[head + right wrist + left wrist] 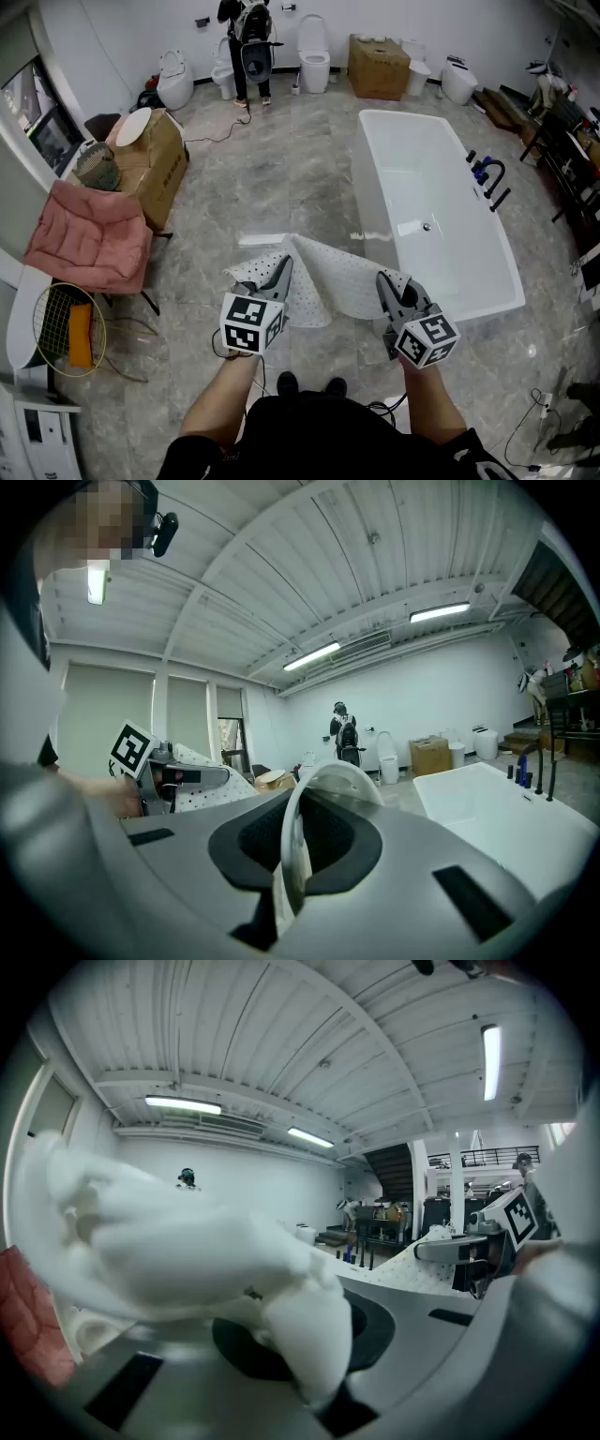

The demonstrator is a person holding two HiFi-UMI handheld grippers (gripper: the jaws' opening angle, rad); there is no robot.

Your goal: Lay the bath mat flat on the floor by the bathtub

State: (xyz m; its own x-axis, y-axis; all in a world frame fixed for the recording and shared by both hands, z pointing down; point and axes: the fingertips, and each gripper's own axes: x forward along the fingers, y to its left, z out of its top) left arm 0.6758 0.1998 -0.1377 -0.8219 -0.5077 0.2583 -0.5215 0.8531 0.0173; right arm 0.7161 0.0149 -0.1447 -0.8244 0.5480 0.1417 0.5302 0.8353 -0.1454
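Floor: grey marbled tile [272, 178], glossy, running across the whole head view.
Bathtub: white, freestanding [367, 187], centre right of the head view; black tap [489, 176] on its right rim.
Far wall: white, along the top edge; toilets [313, 52] and a cardboard box [378, 66] stand in a row against it, with a person [248, 47] standing among them.
Left side: large cardboard box [155, 164] at the upper left; pink cushion [89, 234] on a chair below it.
Ceiling: white ribbed panels [281, 1035] with strip lights [441, 613], seen in both gripper views.
Bath mat: white with dark dots [342, 277], lower centre of the head view, just left of the tub's near end; folded and rumpled, not flat. Whether it touches the floor I cannot tell.
Left gripper: [279, 272] jaws clamped on a bunched wad of the mat's left edge.
Right gripper: [386, 283] jaws pressed together on a thin fold of the mat's right edge.
Markers: black-and-white square patterns on the left cube [251, 323] and right cube [427, 339].
Writing: print on the side of the large box is too small to read.
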